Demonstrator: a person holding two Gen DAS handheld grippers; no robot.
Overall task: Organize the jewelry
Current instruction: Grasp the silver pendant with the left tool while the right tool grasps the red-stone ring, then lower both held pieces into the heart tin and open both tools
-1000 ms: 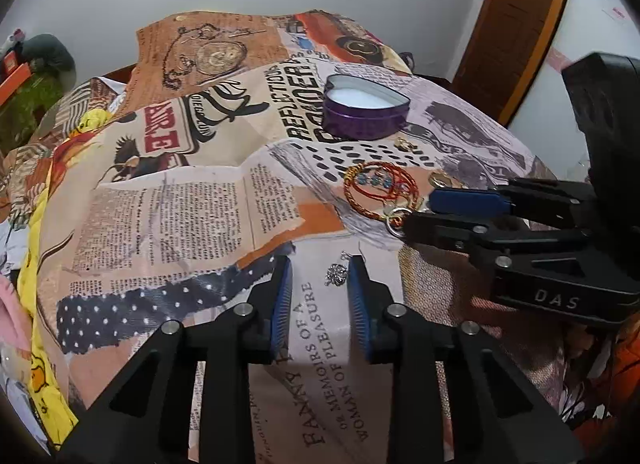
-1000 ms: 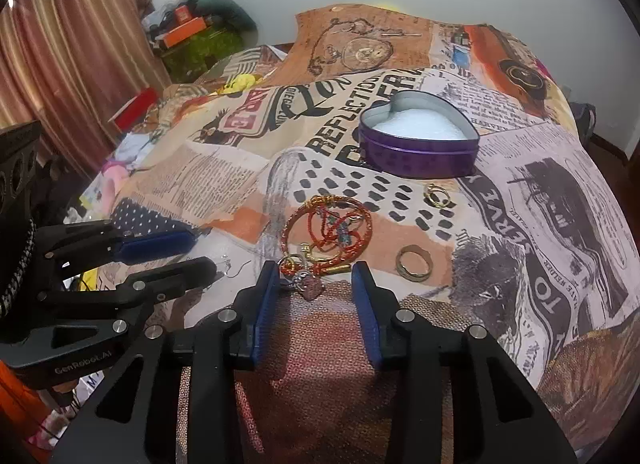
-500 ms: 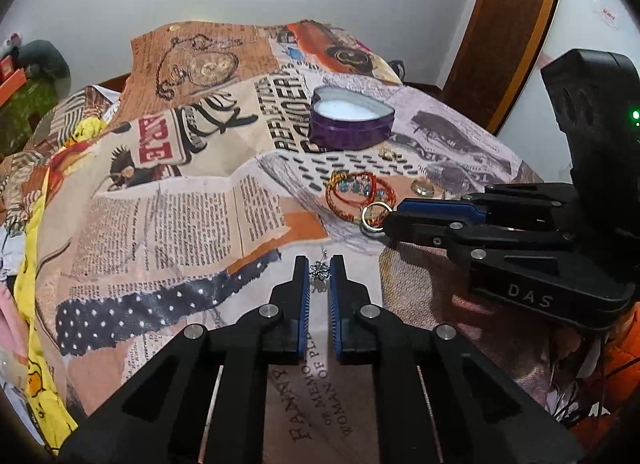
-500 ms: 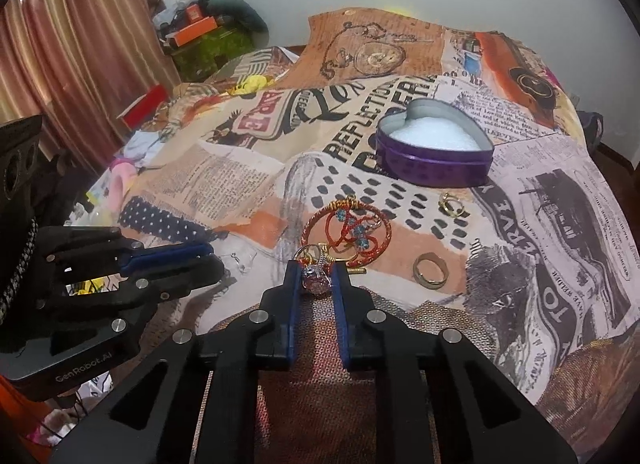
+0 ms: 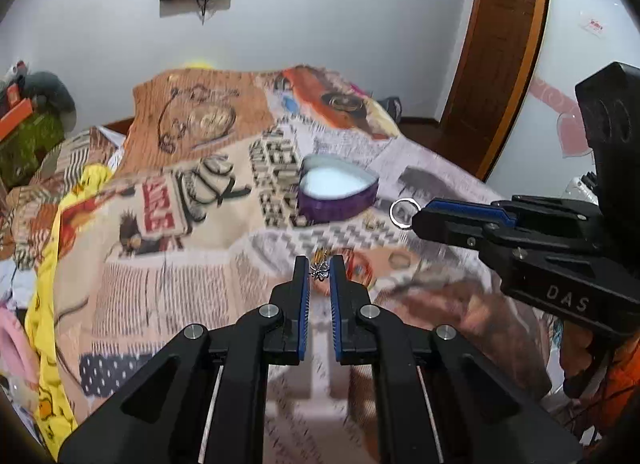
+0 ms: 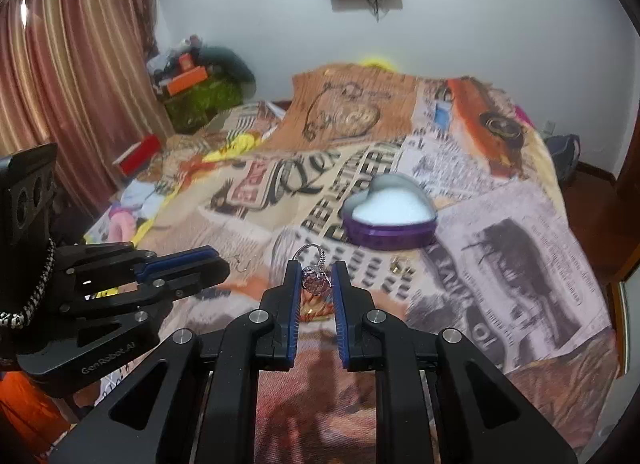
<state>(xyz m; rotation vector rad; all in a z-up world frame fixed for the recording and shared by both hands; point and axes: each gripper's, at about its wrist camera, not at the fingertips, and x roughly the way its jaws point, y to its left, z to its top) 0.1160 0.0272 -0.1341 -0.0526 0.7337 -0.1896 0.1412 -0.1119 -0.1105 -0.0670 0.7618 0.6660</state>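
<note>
My left gripper (image 5: 319, 272) is shut on a small silver earring (image 5: 319, 272), held above the bed. My right gripper (image 6: 316, 278) is shut on a silver ring with a pink stone (image 6: 317, 282); the ring's band also shows in the left wrist view (image 5: 404, 212) at the right gripper's tip. A purple heart-shaped tin (image 6: 390, 215) with a white lining lies open ahead of both grippers, also in the left wrist view (image 5: 338, 189). The earring's hook (image 6: 241, 264) shows at the left gripper's tip in the right wrist view.
A red and gold bangle (image 5: 360, 268), a gold ring (image 5: 399, 260) and a small gold earring (image 6: 398, 264) lie on the newspaper-print bedspread (image 6: 500, 232). A curtain (image 6: 72, 75) hangs at the left, a wooden door (image 5: 500, 51) stands at the right.
Both grippers closed on their pieces, then lifted them off the bedspread and carried them up toward the heart tin.
</note>
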